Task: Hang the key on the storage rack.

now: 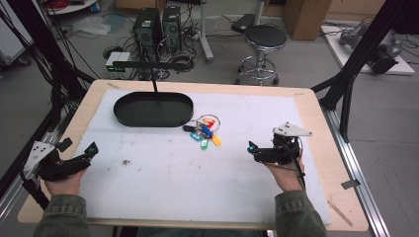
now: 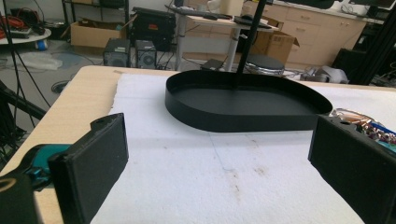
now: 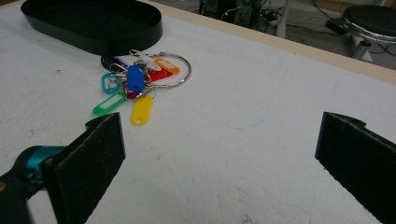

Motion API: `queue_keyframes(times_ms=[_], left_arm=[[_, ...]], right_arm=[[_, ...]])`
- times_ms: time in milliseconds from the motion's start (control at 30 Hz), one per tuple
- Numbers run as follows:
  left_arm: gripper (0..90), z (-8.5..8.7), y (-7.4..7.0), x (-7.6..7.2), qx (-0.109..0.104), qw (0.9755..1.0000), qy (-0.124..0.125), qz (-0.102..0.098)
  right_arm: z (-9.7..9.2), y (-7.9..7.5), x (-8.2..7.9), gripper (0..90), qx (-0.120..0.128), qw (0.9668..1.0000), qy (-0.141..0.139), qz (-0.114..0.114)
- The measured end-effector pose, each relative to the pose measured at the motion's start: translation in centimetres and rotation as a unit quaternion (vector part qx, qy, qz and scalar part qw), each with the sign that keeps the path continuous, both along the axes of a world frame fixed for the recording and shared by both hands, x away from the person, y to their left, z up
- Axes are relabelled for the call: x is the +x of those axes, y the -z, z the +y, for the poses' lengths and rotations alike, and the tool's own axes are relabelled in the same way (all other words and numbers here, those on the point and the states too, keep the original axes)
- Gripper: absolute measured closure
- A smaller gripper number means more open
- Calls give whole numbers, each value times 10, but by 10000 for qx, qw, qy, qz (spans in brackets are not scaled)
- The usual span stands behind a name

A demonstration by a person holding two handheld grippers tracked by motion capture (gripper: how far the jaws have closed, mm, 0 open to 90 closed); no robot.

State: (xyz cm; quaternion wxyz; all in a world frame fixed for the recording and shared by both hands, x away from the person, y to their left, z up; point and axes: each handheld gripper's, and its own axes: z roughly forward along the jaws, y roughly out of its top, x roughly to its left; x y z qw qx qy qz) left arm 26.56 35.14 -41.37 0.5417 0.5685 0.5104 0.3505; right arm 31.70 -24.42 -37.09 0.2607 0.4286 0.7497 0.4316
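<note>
Item: bunch of keys (image 1: 205,131) with coloured tags on a large wire ring, lying on the white mat (image 1: 197,187) of the worktop (image 1: 326,133), just in front of the right end of the black oval tray (image 1: 153,109) and close to it, whether touching cannot be told.

High view: both grippers low over the mat near the front edge, well apart, keys between them and further back. Left gripper (image 1: 91,149) held in the left hand (image 1: 62,182) at the mat's left border, pointing right and slightly away. Right gripper (image 1: 252,147) held in the right hand (image 1: 286,173), pointing left towards the keys, grey plate on top.

Right gripper view: the right gripper (image 3: 219,154) has its jaws wide apart, nothing between them; individual tags (image 3: 135,88) legible here, namely blue, yellow, green, teal, orange and red, fanned out from the ring (image 3: 175,70). Ring lies on the far side, tags splay towards the person; the bunch's long axis runs roughly front to back, slightly slanted.

Left gripper view: the left gripper (image 2: 217,154) likewise has its jaws spread wide and empty; tray wall and interior (image 2: 243,105) seen side-on, a thin black post (image 2: 247,39) rising from it, and a sliver of the keys (image 2: 369,123) past the right jaw.
</note>
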Motion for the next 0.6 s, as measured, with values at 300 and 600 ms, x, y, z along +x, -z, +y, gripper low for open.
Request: queue_keyframes(times_ms=[300,600], left_arm=[[53,0,0,0,-10,10000,8,18],[53,0,0,0,-15,10000,-9,12]], right_arm=[[14,0,11,5,-47,9997,-180,185],[29,-3,28,5,-63,9987,-340,382]])
